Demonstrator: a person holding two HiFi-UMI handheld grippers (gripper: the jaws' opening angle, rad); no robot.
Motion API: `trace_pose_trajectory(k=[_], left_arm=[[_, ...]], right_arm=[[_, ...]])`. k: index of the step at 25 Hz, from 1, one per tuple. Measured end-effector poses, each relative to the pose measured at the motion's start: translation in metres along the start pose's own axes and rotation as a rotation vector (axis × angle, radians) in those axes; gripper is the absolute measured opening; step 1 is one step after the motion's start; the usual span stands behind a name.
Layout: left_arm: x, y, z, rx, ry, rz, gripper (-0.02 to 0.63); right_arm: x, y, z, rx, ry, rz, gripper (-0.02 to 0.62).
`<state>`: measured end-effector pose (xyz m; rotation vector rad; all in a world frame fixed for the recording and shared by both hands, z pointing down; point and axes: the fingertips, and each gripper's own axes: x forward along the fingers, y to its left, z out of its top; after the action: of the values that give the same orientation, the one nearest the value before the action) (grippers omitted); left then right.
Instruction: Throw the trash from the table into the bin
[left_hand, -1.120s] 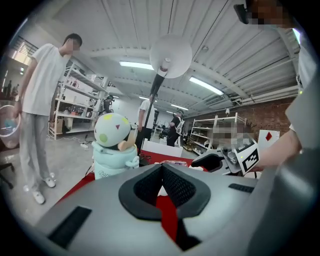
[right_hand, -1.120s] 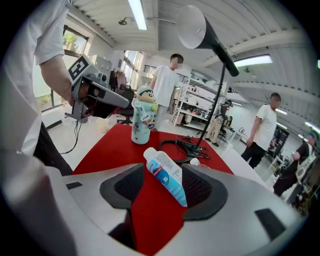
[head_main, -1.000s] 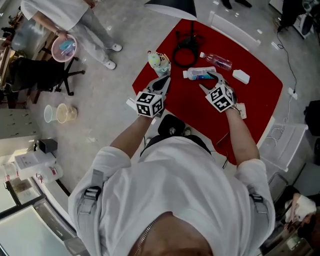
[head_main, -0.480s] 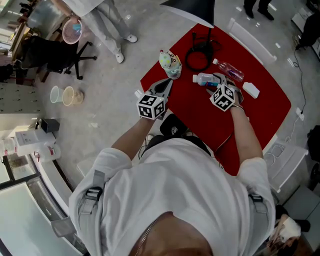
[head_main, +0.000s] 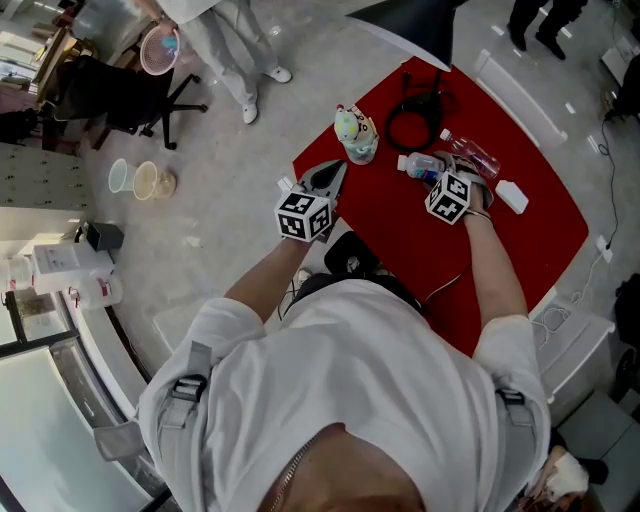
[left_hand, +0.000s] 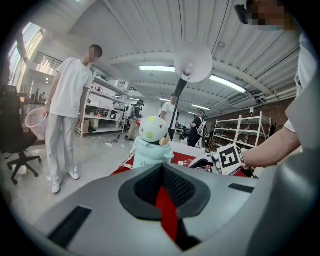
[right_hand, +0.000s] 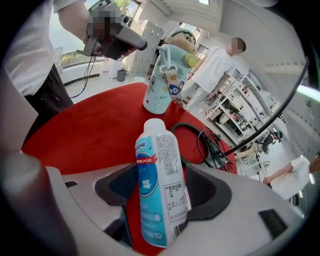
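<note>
Floor: grey concrete, left of the left claw. Black swivel chair far off to its left. Red-covered bench to its right. Ahead of the claw: shelving, strip lights on a white ribbed ceiling, and a round lamp on a stand. Window far left, brick wall right.

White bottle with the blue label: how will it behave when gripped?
The bottle lies on its side on the red tabletop, round-bodied, so it likely rolls if nudged. Glossy label may be slippery. Looks like thin plastic: probably light, slightly squeezable.
</note>
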<state>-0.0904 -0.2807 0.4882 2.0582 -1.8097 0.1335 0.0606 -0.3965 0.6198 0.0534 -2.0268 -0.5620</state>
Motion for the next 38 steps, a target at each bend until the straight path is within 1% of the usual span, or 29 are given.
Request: trace_pose_trajectory(k=[6, 8, 14, 19, 24, 28, 32, 38], left_arm=[[-0.004, 0.005, -0.002, -0.01, 0.0, 0.004, 0.009], [-0.005, 0.006, -0.001, -0.01, -0.001, 0.001, 0.009], [-0.009, 0.008, 0.0, -0.008, -0.006, -0.019, 0.009], [-0.017, 0.013, 0.008, -0.002, -0.025, -0.048, 0.009], [-0.032, 0.028, 0.02, 0.006, -0.06, -0.078, 0.009], [-0.047, 0.043, 0.034, 0.018, -0.089, -0.116, 0.009], [-0.071, 0.058, 0.042, 0.033, -0.105, -0.165, 0.009], [-0.105, 0.075, 0.042, 0.054, -0.108, -0.241, 0.009]], right_arm=[[0.002, -0.002, 0.0, -0.02, 0.034, -0.031, 0.296], [-0.001, -0.001, 0.0, -0.013, 0.039, -0.041, 0.291], [-0.022, -0.007, 0.005, 0.078, 0.003, -0.116, 0.288], [-0.05, -0.009, 0.014, 0.195, -0.036, -0.209, 0.288], [-0.08, -0.006, 0.038, 0.299, -0.08, -0.309, 0.288], [-0.108, 0.001, 0.066, 0.395, -0.118, -0.386, 0.288], [-0.129, 0.022, 0.101, 0.49, -0.152, -0.448, 0.288], [-0.139, 0.065, 0.15, 0.559, -0.157, -0.497, 0.288]])
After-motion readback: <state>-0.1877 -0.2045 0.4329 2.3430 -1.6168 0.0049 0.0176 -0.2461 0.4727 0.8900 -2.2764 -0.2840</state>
